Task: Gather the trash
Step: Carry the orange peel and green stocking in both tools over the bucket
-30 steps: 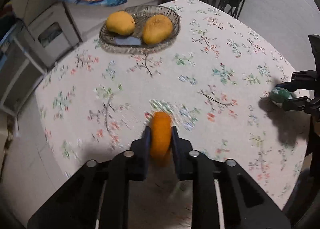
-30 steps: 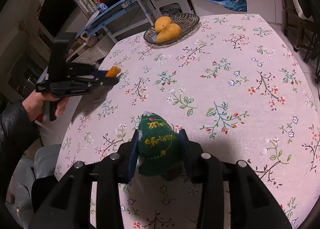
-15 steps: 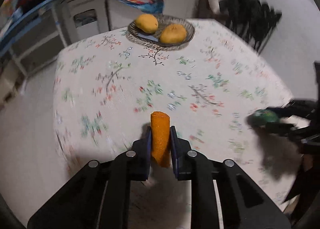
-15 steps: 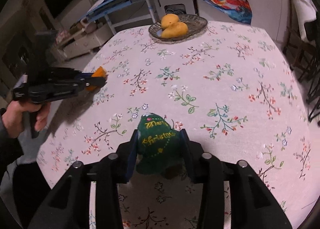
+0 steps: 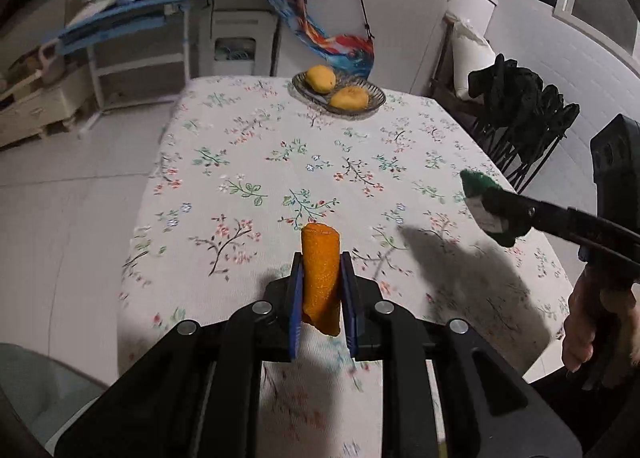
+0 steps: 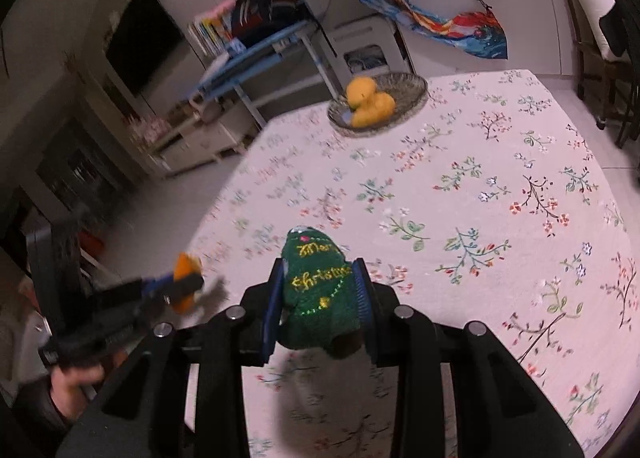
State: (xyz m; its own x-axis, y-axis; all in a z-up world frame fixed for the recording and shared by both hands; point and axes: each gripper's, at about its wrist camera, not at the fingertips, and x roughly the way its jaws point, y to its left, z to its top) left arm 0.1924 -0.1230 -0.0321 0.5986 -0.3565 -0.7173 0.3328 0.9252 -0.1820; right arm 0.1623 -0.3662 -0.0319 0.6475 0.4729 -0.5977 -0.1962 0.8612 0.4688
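My left gripper (image 5: 321,290), swung round since a second ago, stays clamped tight on the peel (image 5: 321,280); my right gripper (image 6: 318,300) squeezes the green felt tree (image 6: 318,290) above the bench (image 5: 248,162)

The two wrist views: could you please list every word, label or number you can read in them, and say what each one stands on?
"Merry Christmas", stitched in yellow, partly creased: on the green felt tree in the right tongs.
Spines of the books on the blue shelf: too small and blurred to read.
Nothing else carries readable text.
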